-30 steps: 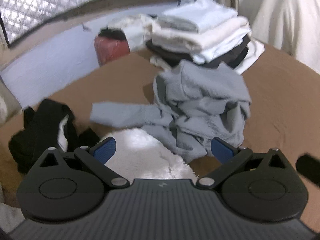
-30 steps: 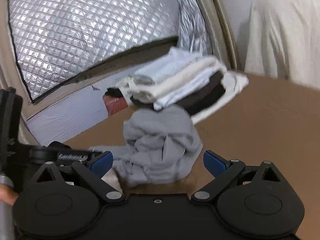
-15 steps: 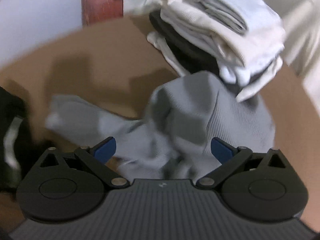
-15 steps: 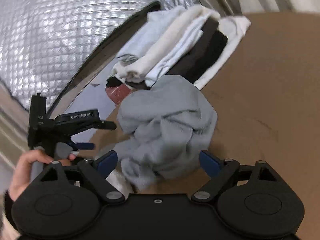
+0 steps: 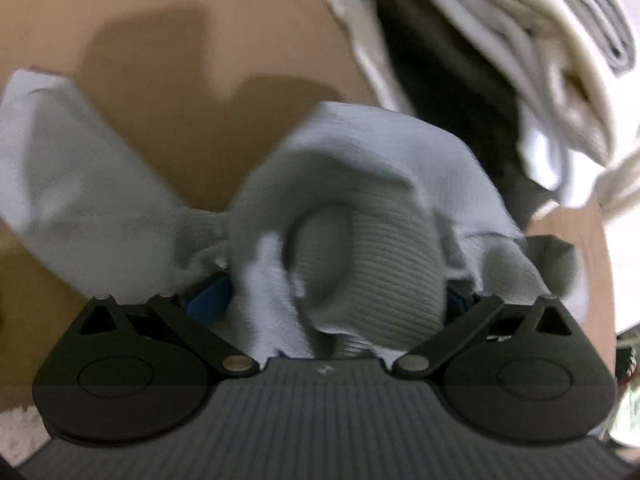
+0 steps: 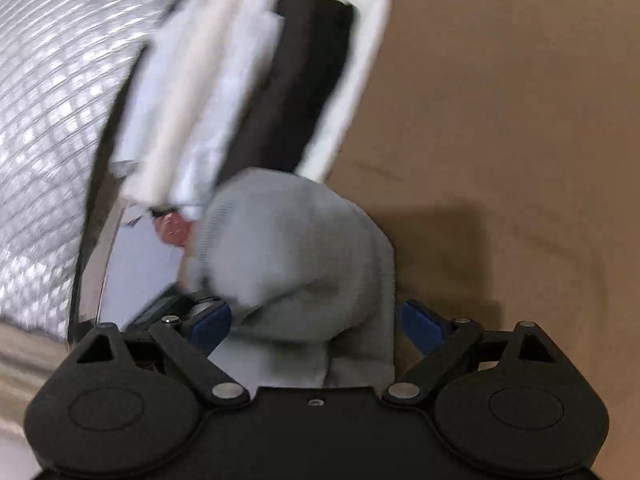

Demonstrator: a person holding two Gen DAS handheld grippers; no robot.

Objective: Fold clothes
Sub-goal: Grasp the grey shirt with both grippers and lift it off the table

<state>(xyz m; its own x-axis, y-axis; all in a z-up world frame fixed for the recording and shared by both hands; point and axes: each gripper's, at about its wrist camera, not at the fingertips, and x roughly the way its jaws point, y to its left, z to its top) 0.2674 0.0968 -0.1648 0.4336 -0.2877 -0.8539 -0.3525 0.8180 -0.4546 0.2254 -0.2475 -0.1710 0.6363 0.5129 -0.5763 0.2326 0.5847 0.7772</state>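
Crumpled grey ribbed garment [image 5: 360,240] bunches between both wide-spread grippers.

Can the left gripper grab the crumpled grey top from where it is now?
Probably yes. The left gripper stands open with the grey top bunched between its fingers; nothing lies between them, so closing should catch cloth.
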